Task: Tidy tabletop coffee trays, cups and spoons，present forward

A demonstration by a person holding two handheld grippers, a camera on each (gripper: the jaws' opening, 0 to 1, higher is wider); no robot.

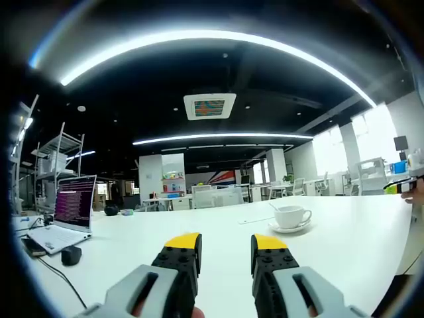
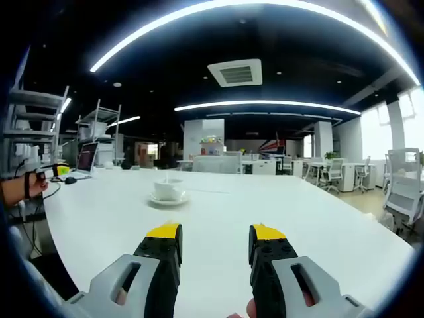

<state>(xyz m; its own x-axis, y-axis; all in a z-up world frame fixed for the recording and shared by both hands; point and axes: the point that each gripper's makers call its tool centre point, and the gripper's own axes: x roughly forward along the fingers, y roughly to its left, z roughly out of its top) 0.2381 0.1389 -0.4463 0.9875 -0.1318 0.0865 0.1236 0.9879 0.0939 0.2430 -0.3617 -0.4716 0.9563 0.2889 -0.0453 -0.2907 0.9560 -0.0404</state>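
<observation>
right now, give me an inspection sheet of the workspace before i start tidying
surface: white table, mostly bare, looks clean
job's things: white cup standing upright on its saucer, a spoon sticking out of the cup; no tray seen
clutter: open laptop with its screen lit, a mouse beside it, small dark items behind it
grippers: left gripper open and empty over the table; right gripper open and empty; both well short of the cup
cables: a dark cable runs from near the mouse toward the table edge
surroundings: open office with desks, chairs, metal shelving, ceiling light strips
</observation>
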